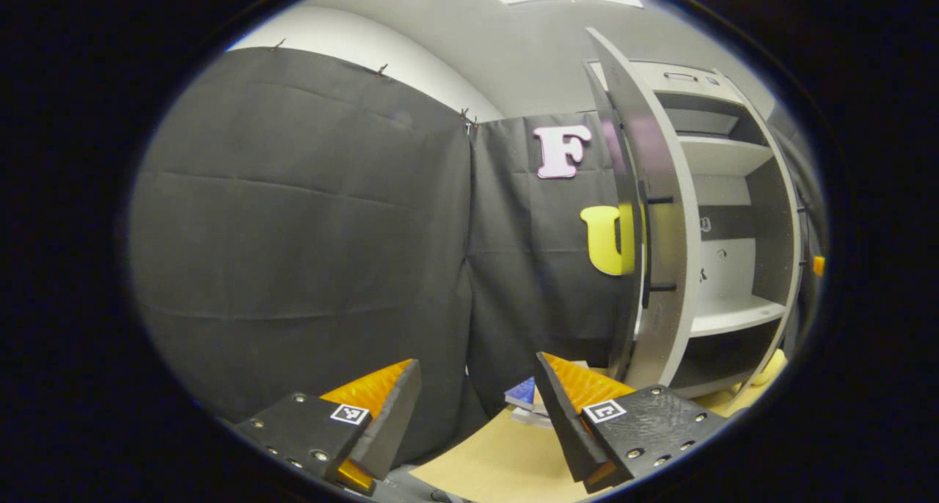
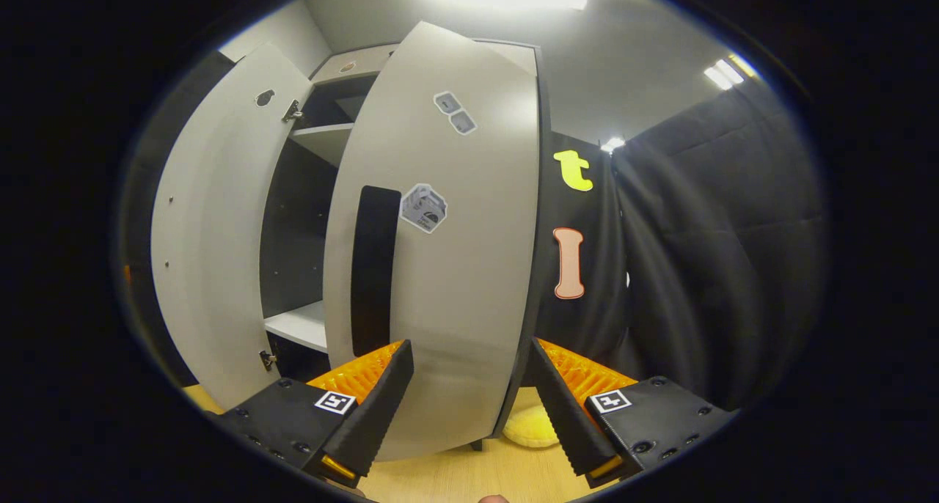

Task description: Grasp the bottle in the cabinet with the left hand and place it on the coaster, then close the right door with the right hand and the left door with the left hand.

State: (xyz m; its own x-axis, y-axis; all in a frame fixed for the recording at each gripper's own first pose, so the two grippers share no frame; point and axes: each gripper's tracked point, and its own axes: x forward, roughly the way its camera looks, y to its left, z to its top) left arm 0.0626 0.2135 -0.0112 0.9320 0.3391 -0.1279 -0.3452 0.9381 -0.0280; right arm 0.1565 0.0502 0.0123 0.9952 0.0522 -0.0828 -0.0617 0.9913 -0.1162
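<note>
Left gripper view, left to right: black booth wall [image 1: 308, 217], then the left gripper [image 1: 477, 408] low in frame, fingers spread wide, nothing between them. Just past its right finger a small blue-and-white object [image 1: 524, 397] sat on the wooden table [image 1: 499, 459]; too hidden to tell if that was the bottle or the coaster. Further right the left door [image 1: 645, 217] stood open, seen near edge-on, and beyond it the cabinet [image 1: 733, 195] with its shelves bare. A yellow object [image 1: 770, 367] sat at the cabinet's foot.

Right gripper view, left to right: the left door [image 2: 213, 239] swung out, a dark gap of cabinet interior [image 2: 293, 224], then the right door [image 2: 455, 239] partly closed with its black handle strip [image 2: 374, 268]. The right gripper [image 2: 469, 404] was released, jaws wide, with the door's lower face directly ahead between the fingers; contact unclear. The yellow object [image 2: 532, 426] lay by the door's bottom corner.

Judgement: bottle step probably done, right door being closed.

Risks:
- Push on the door face could slide off sideways, since open fingers give no hold.
- Door could bounce back if pushed short.
- Yellow object near the door's base might get clipped.
- Left gripper sat close to the small object on the table; a careless swing toward the left door could knock it.
</note>
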